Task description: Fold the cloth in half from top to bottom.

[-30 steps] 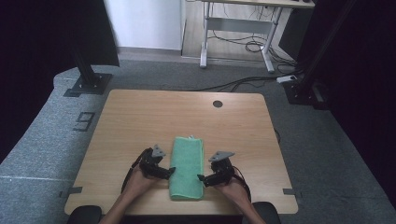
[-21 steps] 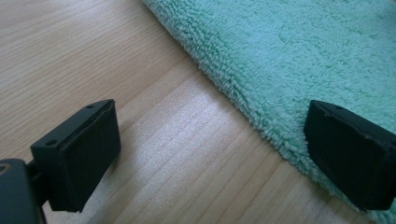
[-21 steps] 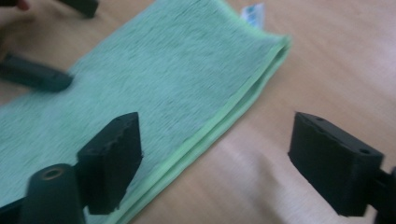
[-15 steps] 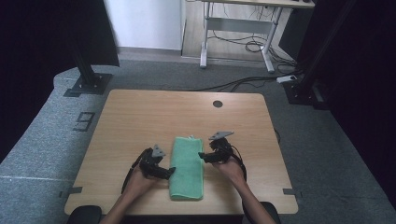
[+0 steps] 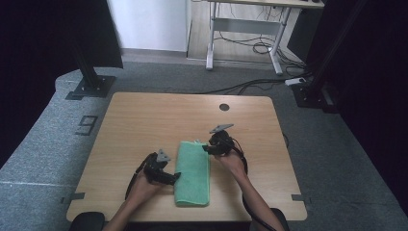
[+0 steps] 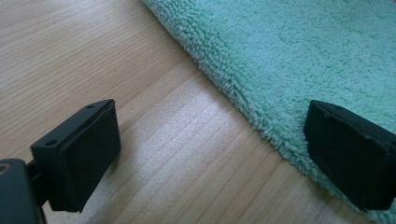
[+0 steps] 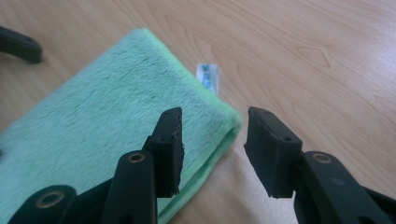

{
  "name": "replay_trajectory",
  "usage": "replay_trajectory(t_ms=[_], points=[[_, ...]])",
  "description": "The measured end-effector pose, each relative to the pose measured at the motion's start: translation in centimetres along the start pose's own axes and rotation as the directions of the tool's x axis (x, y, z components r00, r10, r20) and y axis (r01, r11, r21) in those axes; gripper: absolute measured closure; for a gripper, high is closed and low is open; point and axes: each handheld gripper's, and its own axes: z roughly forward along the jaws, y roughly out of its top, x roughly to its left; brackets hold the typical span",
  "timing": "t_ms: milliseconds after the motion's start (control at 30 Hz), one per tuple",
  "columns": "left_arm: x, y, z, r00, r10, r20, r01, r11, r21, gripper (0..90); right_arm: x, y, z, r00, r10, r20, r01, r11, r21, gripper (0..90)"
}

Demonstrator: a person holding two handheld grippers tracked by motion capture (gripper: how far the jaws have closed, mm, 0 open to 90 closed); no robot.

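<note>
**At the far right corner: right gripper closing in on the folded towel**

Near the front edge of the wooden table [image 5: 144, 120], a green terry towel [image 5: 193, 171] lies folded into a long narrow strip running away from the person; 2 hand-held grippers flank it, 1 on each long side.

Off the towel's left edge, the left gripper [image 5: 166, 177] rests low over the wood with its jaws spread wide; in the left gripper view 1 jaw sits over bare table and the other over the pile, so the folded edge [image 6: 243, 100] runs between them with nothing pinched; that placing looks meant to pin or steady the near half while the other hand works.

Up at the towel's far right corner [image 7: 229, 122], the right gripper [image 5: 210, 148] has just been narrowing its jaws; in the right gripper view they stand partly open, the left one over the plush top and the right one over bare wood just off the fold, and the corner appears to lie between or just beyond the tips, though depth is hard to read; the pads do not press on it yet, so it holds nothing. A small white care label [image 7: 208, 77] sticks out from the far edge beside that corner.

Judging from this pose, the aim is to nip the layered corner and carry it toward the person for another fold; catching every layer together is the likely difficulty.
</note>
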Motion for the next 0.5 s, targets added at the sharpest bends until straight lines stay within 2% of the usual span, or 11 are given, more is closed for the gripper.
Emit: replay_trajectory(t_ms=[200,400,500], points=[[0.0,0.0,0.0,1.0,0.0,0.0,0.0,1.0,0.001,4.3,-0.7,0.3,1.5,0.9997,0.02,0.011,-0.021,0.999,0.034,58.1],[0.0,0.0,0.0,1.0,-0.001,0.0,0.001,1.0,0.0,4.3,-1.4,-0.2,2.7,0.9999,0.015,0.009,-0.015,0.998,0.064,63.7],[0.0,0.0,0.0,1.0,-0.001,0.0,0.001,1.0,0.0,4.3,-1.6,-0.5,3.0,0.9995,0.027,-0.015,-0.026,0.998,0.063,67.5]])
